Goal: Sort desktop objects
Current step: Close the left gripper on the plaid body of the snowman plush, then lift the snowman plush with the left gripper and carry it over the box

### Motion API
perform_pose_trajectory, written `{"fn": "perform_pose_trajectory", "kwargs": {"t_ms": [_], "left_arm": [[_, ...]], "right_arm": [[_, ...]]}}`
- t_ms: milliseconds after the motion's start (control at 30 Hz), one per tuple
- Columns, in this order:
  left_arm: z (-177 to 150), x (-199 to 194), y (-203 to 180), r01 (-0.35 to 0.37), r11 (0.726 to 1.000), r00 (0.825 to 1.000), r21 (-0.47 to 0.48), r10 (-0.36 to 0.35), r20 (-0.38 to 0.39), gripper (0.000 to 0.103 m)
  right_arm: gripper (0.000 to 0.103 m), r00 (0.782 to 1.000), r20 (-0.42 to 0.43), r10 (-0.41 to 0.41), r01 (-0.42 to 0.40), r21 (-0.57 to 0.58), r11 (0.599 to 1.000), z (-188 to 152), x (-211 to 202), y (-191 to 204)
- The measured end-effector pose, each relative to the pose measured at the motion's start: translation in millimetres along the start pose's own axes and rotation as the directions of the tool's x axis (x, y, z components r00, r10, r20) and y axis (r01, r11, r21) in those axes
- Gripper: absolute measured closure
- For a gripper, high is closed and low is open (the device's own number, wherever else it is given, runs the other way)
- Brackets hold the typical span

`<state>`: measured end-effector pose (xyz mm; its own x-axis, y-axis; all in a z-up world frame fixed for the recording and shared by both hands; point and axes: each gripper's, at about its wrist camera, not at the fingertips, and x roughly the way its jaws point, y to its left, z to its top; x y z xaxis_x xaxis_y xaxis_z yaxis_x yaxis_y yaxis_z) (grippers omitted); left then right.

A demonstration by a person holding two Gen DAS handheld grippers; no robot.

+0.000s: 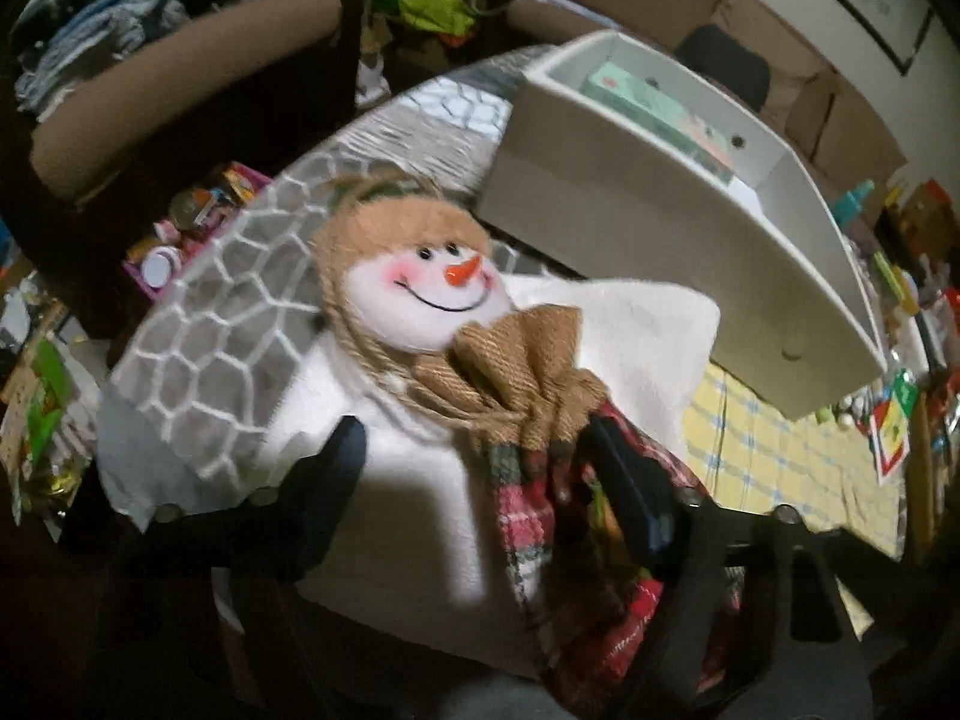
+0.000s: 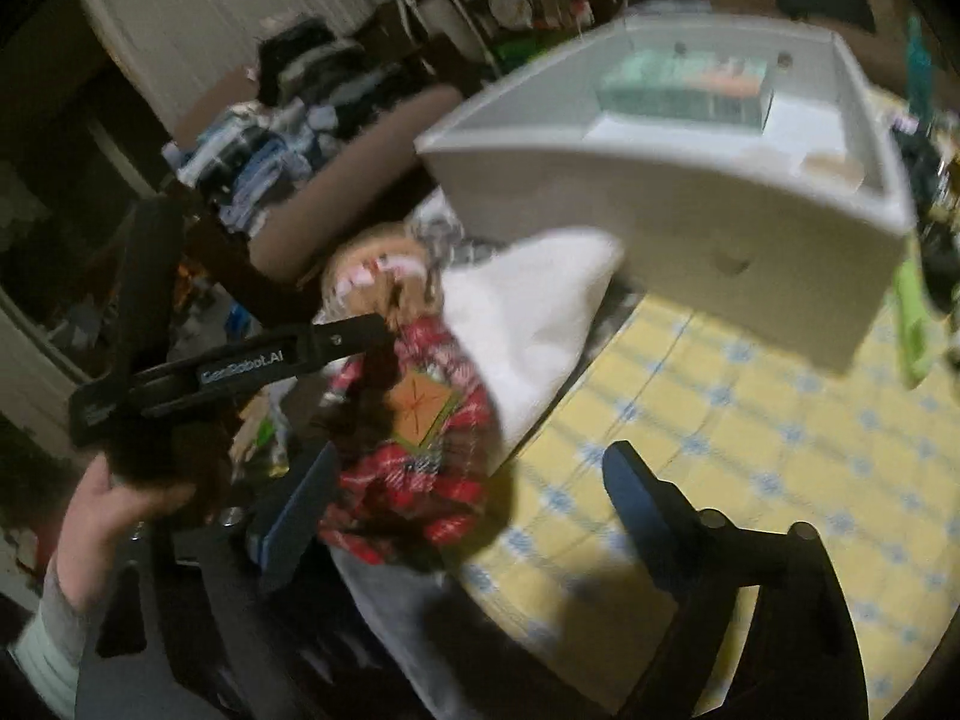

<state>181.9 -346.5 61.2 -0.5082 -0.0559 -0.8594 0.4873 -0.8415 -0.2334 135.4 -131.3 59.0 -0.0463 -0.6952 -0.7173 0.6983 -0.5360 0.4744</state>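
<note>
A snowman plush doll (image 1: 420, 288) lies on the table, with a white face, an orange nose, a burlap bow and a red plaid scarf. My left gripper (image 1: 480, 468) straddles its white body below the bow. One finger rests by the white fabric and the other sits against the scarf, with no clear pinch. The right wrist view is blurred. There my right gripper (image 2: 468, 492) is open over the doll's (image 2: 432, 420) plaid lower end, which lies near its left finger. A finger (image 2: 342, 336) of the left gripper crosses the doll's neck, and a hand (image 2: 102, 516) holds that tool.
A white open box (image 1: 660, 222) (image 2: 690, 222) with a green packet inside stands just behind the doll. A yellow checked cloth (image 1: 774, 456) (image 2: 750, 450) covers the table to the right, and a grey honeycomb mat (image 1: 222, 336) lies on the left. A brown chair (image 1: 180, 84) and floor clutter lie beyond.
</note>
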Motion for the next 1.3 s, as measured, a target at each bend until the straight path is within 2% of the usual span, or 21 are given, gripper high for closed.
{"fn": "perform_pose_trajectory", "kwargs": {"t_ms": [33, 67, 100, 133, 233, 400, 533, 633, 767, 867, 1000, 1067, 1133, 1200, 1300], "left_arm": [[-1, 1, 0, 0.015, 1.000, 1.000, 0.003, -0.015, -0.004, 0.049], [-2, 4, -2, 0.037, 0.999, 0.999, 0.010, -0.037, -0.009, 0.062], [-2, 5, -4, 0.058, 0.998, 0.998, 0.019, -0.058, -0.007, 0.067], [-2, 4, -6, 0.065, 0.997, 0.998, 0.029, -0.066, 0.002, 0.068], [-2, -9, -10, 0.098, 0.995, 0.994, 0.035, -0.099, 0.053, 0.074], [8, -40, -16, 0.199, 0.980, 0.975, 0.028, -0.200, 0.092, 0.075], [25, -82, -27, 0.274, 0.961, 0.948, 0.050, -0.278, 0.153, 0.075], [47, -118, -54, 0.314, 0.941, 0.925, 0.122, -0.332, 0.182, 0.075], [92, -148, -103, 0.364, 0.902, 0.898, 0.231, -0.406, 0.170, 0.075], [127, -157, -150, 0.363, 0.874, 0.891, 0.321, -0.427, 0.153, 0.075], [189, -145, -224, 0.406, 0.819, 0.876, 0.405, -0.475, 0.084, 0.075], [211, -134, -254, 0.400, 0.800, 0.879, 0.447, -0.472, 0.058, 0.075], [234, -116, -284, 0.414, 0.769, 0.873, 0.486, -0.486, 0.025, 0.075], [257, -85, -312, 0.425, 0.742, 0.873, 0.519, -0.487, -0.018, 0.075], [277, -29, -337, 0.435, 0.719, 0.879, 0.542, -0.469, -0.084, 0.075]], "right_arm": [[0.038, 0.999, -0.031, 0.023, -0.022, 0.030, 0.999, -2, 9, -2], [0.047, 0.998, -0.048, 0.033, -0.031, 0.046, 0.998, -3, 13, -4], [0.061, 0.997, -0.065, 0.047, -0.043, 0.063, 0.997, -6, 19, -5], [0.067, 0.997, -0.066, 0.050, -0.046, 0.061, 0.997, -7, 19, -4], [0.075, 0.998, -0.035, 0.045, -0.046, -0.021, 0.999, -8, 6, 9], [0.078, 0.999, 0.017, 0.034, -0.031, -0.145, 0.989, -2, -27, 33], [0.078, 0.994, 0.077, 0.080, -0.066, -0.178, 0.982, 7, -65, 46], [0.078, 0.986, 0.126, 0.108, -0.082, -0.196, 0.977, 18, -93, 56], [0.078, 0.965, 0.235, 0.114, -0.065, -0.208, 0.976, 44, -146, 61], [0.078, 0.948, 0.308, 0.087, -0.027, -0.193, 0.981, 68, -177, 53], [0.078, 0.921, 0.390, 0.002, 0.058, -0.140, 0.988, 110, -208, 23], [0.078, 0.904, 0.425, -0.047, 0.098, -0.099, 0.990, 131, -216, 3], [0.078, 0.889, 0.445, -0.104, 0.144, -0.057, 0.988, 152, -219, -19], [0.078, 0.879, 0.451, -0.156, 0.180, -0.011, 0.984, 172, -212, -43], [0.078, 0.873, 0.426, -0.237, 0.237, 0.055, 0.970, 193, -182, -83]]}}
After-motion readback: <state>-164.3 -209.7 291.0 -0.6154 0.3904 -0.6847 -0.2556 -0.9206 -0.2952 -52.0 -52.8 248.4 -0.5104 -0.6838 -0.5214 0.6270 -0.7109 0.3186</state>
